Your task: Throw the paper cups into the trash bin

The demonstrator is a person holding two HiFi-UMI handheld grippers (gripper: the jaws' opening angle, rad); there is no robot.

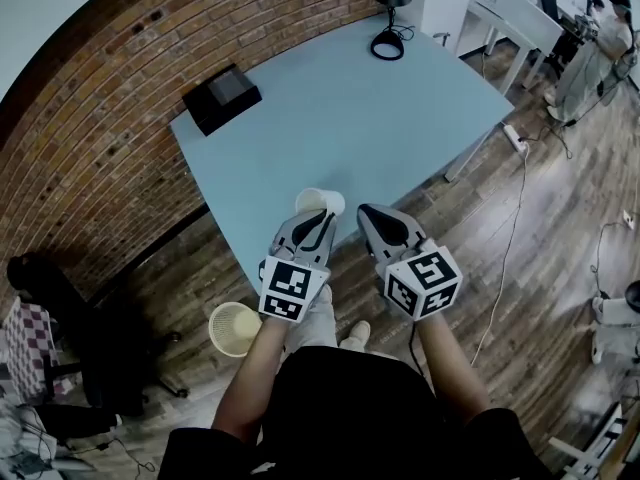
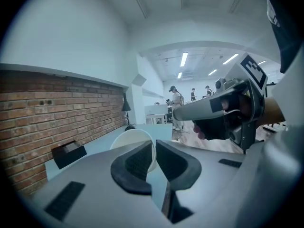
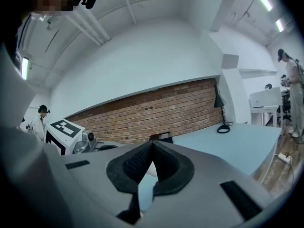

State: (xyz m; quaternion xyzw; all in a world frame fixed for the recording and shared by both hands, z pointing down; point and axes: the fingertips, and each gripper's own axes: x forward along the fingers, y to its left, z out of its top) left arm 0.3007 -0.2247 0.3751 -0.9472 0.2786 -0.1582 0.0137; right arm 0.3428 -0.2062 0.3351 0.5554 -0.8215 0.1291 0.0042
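Left gripper (image 1: 318,220) jaws pinch the paper cup (image 1: 320,202) above the counter (image 1: 400,118) edge; right gripper (image 1: 372,218) jaws are closed and empty. I judge that dropping it into the trash bin (image 1: 234,328) remains.

The table (image 1: 380,128) is pale blue, with a white paper cup (image 1: 320,201) at its edge, a black box (image 1: 222,98) on it and a red-brown brick wall (image 1: 90,138) behind it.

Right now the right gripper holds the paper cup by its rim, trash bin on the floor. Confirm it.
Wrong gripper: the left gripper holds the paper cup by its rim, as the left gripper view shows. The trash bin is on the floor.
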